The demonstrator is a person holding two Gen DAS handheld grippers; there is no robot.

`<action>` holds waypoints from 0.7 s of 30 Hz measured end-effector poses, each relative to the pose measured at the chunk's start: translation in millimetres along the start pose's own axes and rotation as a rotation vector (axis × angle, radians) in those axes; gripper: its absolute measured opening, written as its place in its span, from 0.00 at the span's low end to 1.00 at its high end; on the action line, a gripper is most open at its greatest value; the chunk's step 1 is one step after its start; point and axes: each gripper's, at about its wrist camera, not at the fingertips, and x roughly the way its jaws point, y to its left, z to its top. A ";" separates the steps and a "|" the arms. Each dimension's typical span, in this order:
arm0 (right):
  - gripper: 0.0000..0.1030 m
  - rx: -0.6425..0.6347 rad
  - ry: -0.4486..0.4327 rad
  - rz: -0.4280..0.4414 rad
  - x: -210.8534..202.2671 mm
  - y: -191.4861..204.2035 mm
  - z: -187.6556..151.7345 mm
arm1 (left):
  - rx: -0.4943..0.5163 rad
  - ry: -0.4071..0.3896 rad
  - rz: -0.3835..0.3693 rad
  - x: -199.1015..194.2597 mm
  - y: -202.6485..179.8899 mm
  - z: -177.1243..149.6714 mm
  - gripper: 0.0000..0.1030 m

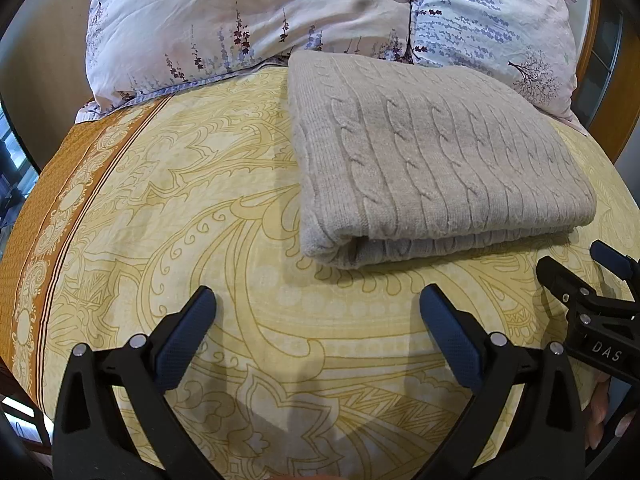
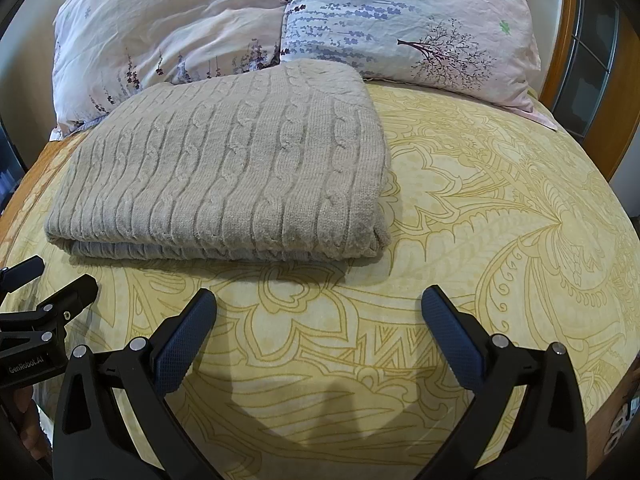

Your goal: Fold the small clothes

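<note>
A beige cable-knit sweater lies folded into a thick rectangle on the yellow patterned bedspread, its folded edge toward me. It also shows in the right wrist view. My left gripper is open and empty, hovering over the bedspread just short of the sweater's near left corner. My right gripper is open and empty, in front of the sweater's near right corner. The right gripper shows at the right edge of the left wrist view; the left gripper shows at the left edge of the right wrist view.
Two floral pillows lie behind the sweater at the head of the bed. An orange border runs along the bedspread's left side. A wooden headboard frame curves at the right.
</note>
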 end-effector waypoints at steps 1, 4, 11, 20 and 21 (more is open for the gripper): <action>0.99 0.000 0.000 0.000 0.0 0.0 -0.1 | 0.000 0.000 0.000 0.1 0.2 0.1 0.98; 0.99 0.000 0.000 0.000 0.0 0.2 -0.2 | -0.001 0.001 0.000 0.0 -0.1 0.2 0.98; 0.99 0.000 0.000 0.000 0.1 0.0 0.0 | -0.002 0.002 0.001 0.3 0.1 -0.1 0.98; 0.99 0.000 0.000 0.000 0.2 0.2 0.0 | -0.002 0.005 0.001 1.4 0.1 -0.6 0.98; 0.99 -0.001 0.000 0.000 0.2 0.1 0.0 | -0.002 0.004 0.001 1.5 -0.2 -0.5 0.98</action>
